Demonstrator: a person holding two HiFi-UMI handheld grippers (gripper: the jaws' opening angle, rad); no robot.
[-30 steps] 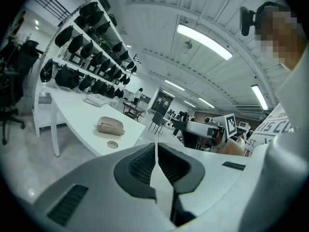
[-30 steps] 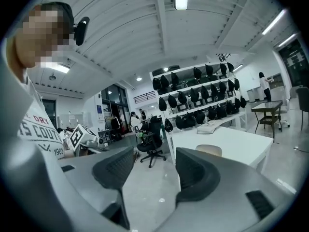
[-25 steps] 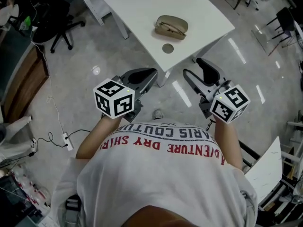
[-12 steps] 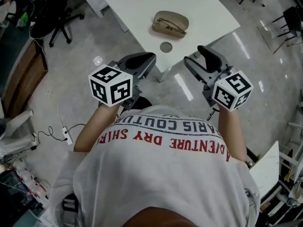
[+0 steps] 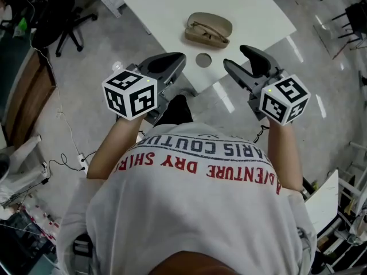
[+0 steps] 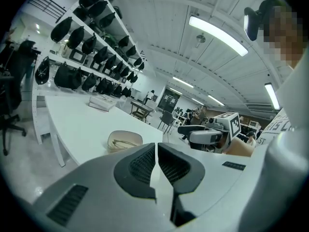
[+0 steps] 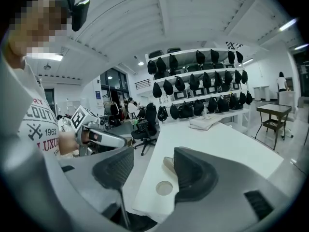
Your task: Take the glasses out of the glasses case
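Glasses case (image 5: pixel 209 28) long axis left-right; L hand-held gripper (image 5: pixel 170 63) closed, R hand-held gripper (image 5: pixel 238 58) apart, both empty.

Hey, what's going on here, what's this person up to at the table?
A person stands at the corner of a white table with a handheld gripper in each hand. The left gripper has its tongs closed on nothing. The right gripper has its tongs apart and empty. Both hover short of the table's corner. The glasses case lies open on the table with the glasses inside. Neither gripper touches it, so nothing has been taken out yet.
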